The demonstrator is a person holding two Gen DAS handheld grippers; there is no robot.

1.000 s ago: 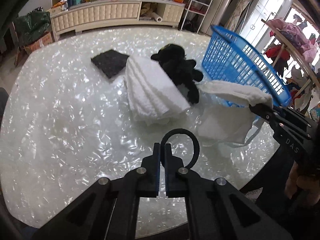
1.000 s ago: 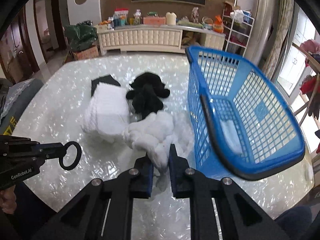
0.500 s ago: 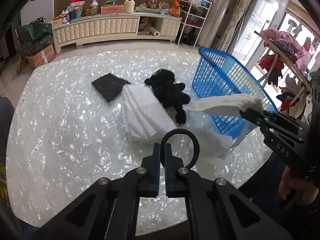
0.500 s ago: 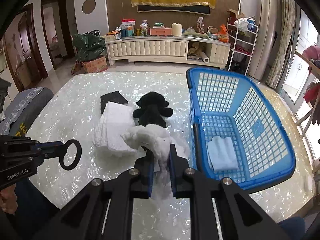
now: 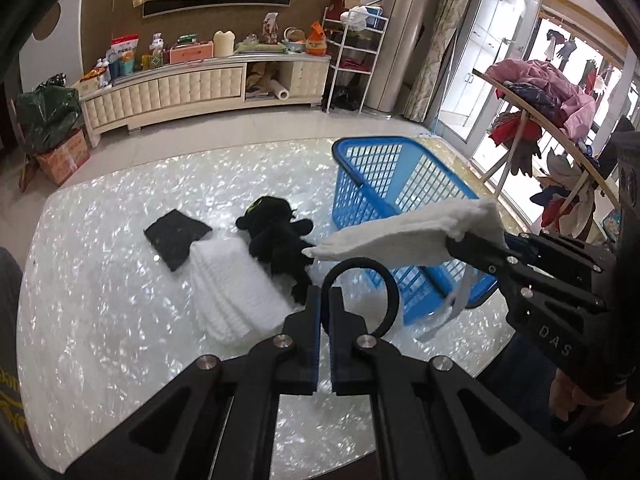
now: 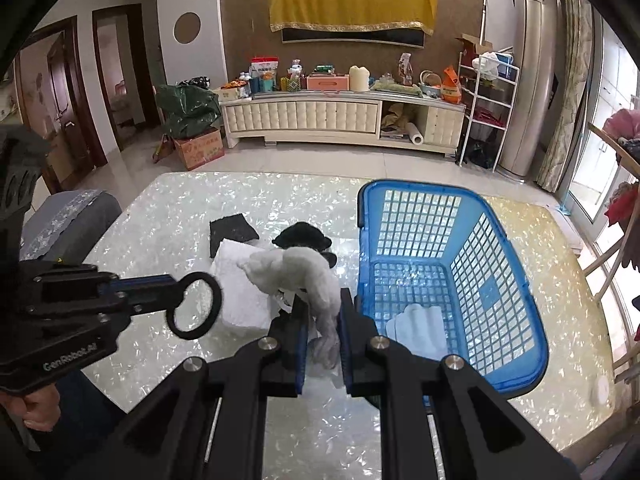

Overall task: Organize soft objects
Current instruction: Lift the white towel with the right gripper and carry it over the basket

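The pearly table (image 6: 168,216) carries a blue basket (image 6: 520,304); only the right wrist view looks into it and shows a folded white cloth (image 6: 418,330) on its floor. Left of the basket lie a folded white towel (image 5: 236,284), a black plush toy (image 5: 280,236) and a dark square cloth (image 5: 176,238). Both tongs tilt downward above the table. The right tongs (image 6: 322,332) clamp a white towel (image 6: 304,272), lifted clear. The left tongs (image 5: 324,312) pinch a black ring (image 5: 394,292), fully closed.
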